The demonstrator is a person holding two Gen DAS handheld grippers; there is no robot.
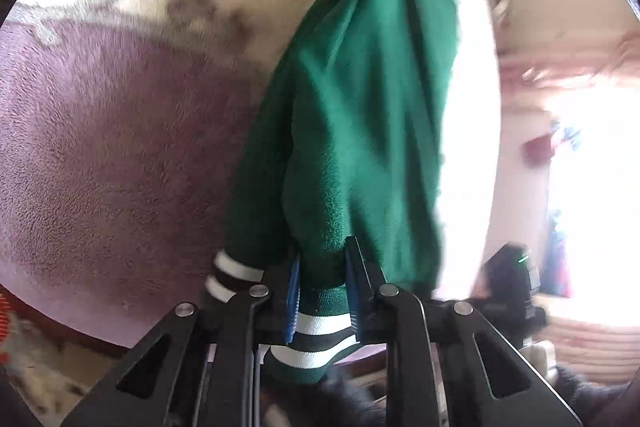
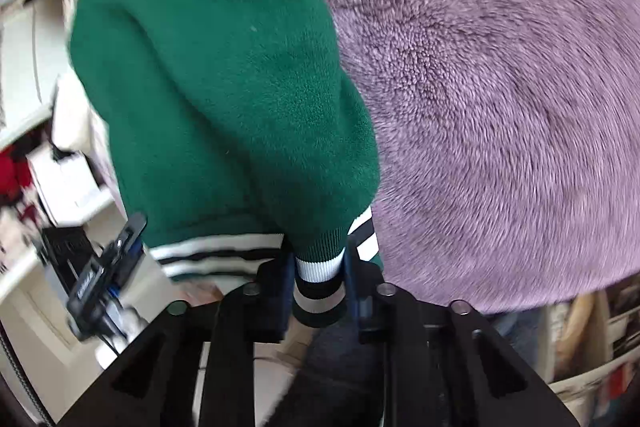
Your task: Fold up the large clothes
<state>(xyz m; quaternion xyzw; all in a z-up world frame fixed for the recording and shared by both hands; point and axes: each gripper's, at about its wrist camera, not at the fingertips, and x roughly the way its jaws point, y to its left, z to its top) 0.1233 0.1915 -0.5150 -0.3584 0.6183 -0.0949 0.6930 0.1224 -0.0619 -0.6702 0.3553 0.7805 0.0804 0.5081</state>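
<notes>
Hanging lengthwise up the frame from both clamped grippers, the green sweater [image 1: 360, 107] has its striped hem pinched by left gripper [image 1: 322, 291] and right gripper [image 2: 318, 281], above the purple blanket [image 2: 500, 87].

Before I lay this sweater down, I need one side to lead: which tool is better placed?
Likely the right tool: shut on the green fleece sweater's striped hem, directly beside the purple blanket. The left tool grips the striped hem too, with the sweater hanging beyond it.

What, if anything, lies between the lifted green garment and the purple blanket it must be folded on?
Nothing visible does. The green garment hangs from the left gripper and right gripper; the purple blanket shows nothing lying on it.
</notes>
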